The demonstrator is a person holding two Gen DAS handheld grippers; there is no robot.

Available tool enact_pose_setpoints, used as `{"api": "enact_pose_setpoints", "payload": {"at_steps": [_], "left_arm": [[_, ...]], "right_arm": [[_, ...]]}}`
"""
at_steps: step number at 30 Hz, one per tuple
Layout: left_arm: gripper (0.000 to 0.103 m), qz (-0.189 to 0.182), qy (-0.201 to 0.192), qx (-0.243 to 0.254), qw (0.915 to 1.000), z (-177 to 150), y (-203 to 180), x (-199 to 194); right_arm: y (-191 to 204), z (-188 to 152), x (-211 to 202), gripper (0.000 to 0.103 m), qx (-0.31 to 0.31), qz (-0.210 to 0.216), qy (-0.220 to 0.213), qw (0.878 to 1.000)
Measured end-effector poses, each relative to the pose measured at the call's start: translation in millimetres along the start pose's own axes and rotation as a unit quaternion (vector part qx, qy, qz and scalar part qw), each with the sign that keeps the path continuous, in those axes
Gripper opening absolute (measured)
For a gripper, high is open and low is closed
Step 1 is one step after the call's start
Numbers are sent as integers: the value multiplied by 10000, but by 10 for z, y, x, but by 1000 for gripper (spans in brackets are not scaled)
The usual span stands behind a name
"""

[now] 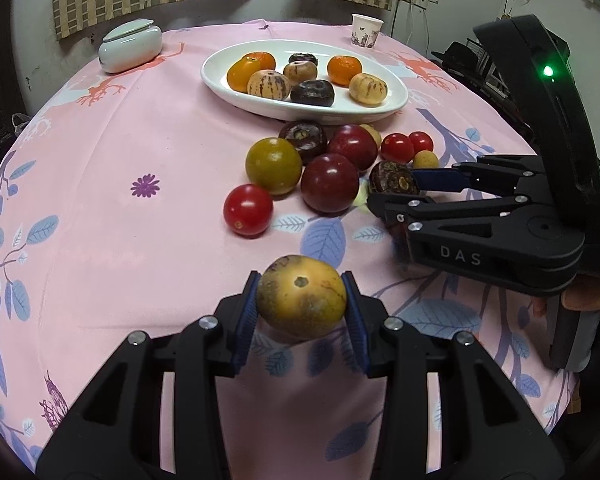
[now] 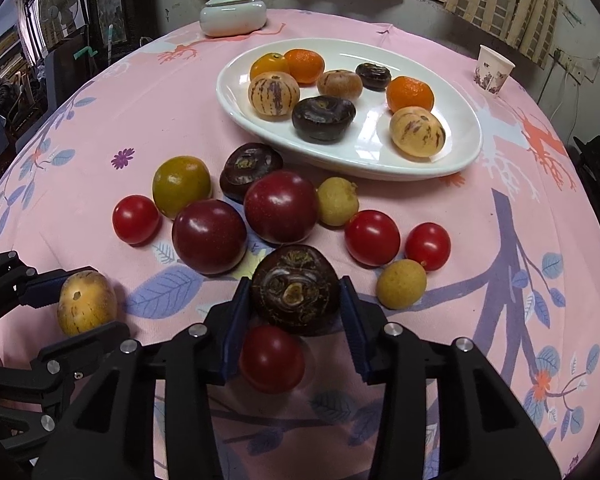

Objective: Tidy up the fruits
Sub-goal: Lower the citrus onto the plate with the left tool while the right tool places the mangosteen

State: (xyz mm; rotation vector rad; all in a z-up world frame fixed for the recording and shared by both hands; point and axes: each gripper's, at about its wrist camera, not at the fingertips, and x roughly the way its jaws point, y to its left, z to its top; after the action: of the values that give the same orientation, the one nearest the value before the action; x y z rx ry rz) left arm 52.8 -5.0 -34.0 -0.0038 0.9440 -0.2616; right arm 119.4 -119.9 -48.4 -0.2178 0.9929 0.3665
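Observation:
My left gripper point(image 1: 302, 304) is shut on a yellow-brown striped melon point(image 1: 301, 302), held just above the pink cloth; it also shows in the right wrist view point(image 2: 86, 302). My right gripper point(image 2: 294, 300) is shut on a dark brown water chestnut point(image 2: 296, 290), also seen from the left wrist point(image 1: 394, 178). A red cherry tomato point(image 2: 272, 358) lies under the right gripper. A white oval plate point(image 1: 392, 94) point(image 2: 456, 128) holds oranges, striped melons and dark chestnuts. Loose fruit lies before it: two dark red plums point(image 2: 208, 236), a green-yellow fruit point(image 2: 182, 186), cherry tomatoes point(image 2: 372, 238) and small yellow fruits point(image 2: 401, 283).
A white lidded ceramic jar point(image 1: 130, 46) stands at the far left of the round table. A paper cup point(image 1: 366, 30) stands at the far right. Curtains and a wall lie behind. The table edge point(image 1: 4, 152) curves close on the left.

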Motion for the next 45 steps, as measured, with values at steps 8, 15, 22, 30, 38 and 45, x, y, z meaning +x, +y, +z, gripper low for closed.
{"api": "enact_pose_setpoints", "payload": {"at_steps": [8,15,22,30,38,45], "left_arm": [[41,55,28,2,10000,-15,-18,-5],[41,82,39,39,10000,-10,-42,-11],[41,135,19,98,9999,43,-75,-35],[41,275,-112,221,9993,309,-121,-100],[41,572,-376,357,9970,852,-159,-48],[41,475,-434,345,9973,1291,-173,54]], "right_arm": [[-62,-41,-116,44,115,131,-174,9997],[-294,-132,-394,43,357,192,-480,9980],[-509,-227,-587,43,475,164,-669,9965],[-583,-189,-758,44,416,273,-935,9944],[-608,28,-842,44,212,303,-1106,9932],[-623,332,-838,44,49,330,-1236,9918]]}}
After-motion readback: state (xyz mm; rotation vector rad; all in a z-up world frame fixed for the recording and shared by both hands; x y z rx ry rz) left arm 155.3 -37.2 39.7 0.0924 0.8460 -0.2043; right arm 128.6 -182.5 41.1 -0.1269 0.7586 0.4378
